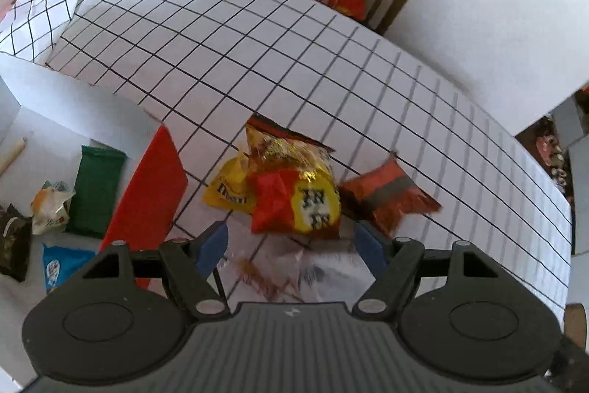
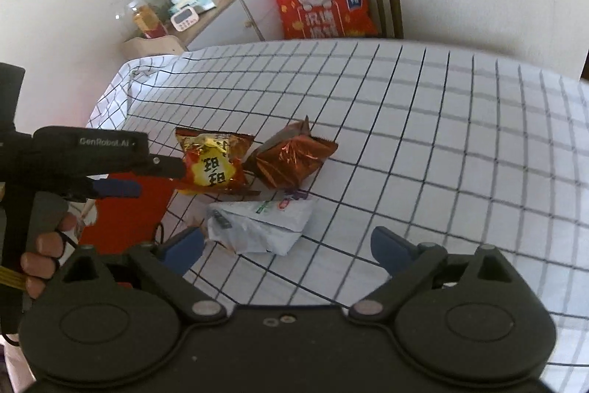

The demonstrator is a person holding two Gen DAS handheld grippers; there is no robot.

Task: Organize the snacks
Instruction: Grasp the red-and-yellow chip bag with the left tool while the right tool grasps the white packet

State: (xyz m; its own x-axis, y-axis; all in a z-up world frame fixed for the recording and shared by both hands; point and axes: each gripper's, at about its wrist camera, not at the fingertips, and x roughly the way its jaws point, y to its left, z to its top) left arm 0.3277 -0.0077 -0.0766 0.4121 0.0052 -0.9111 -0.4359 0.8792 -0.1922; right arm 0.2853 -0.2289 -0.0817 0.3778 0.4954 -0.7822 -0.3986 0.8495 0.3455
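white packet (image 2: 257, 227) nearest, between jaws of right hand-held gripper (image 2: 287, 245), wide, empty. red-yellow packet (image 1: 294, 205), orange packet (image 1: 386, 197) at 12 o'clock, left hand-held gripper (image 1: 291, 242) wide, empty. tabletop (image 2: 441, 135) snacks unsorted; organizing barely begun.

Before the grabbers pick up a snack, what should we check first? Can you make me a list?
1. Left gripper open: ok, nothing between its pads.
2. Right gripper open: ok, holding nothing.
3. White packet within reach: ok, lies just ahead of the right gripper.
4. Red-and-yellow packet free to lift: not ok, it lies on a yellow packet.
5. Brown foil packet clear of neighbours: cannot tell, it sits close beside the red-and-yellow one.
6. Red box ready for snacks: cannot tell, its inside is hidden.
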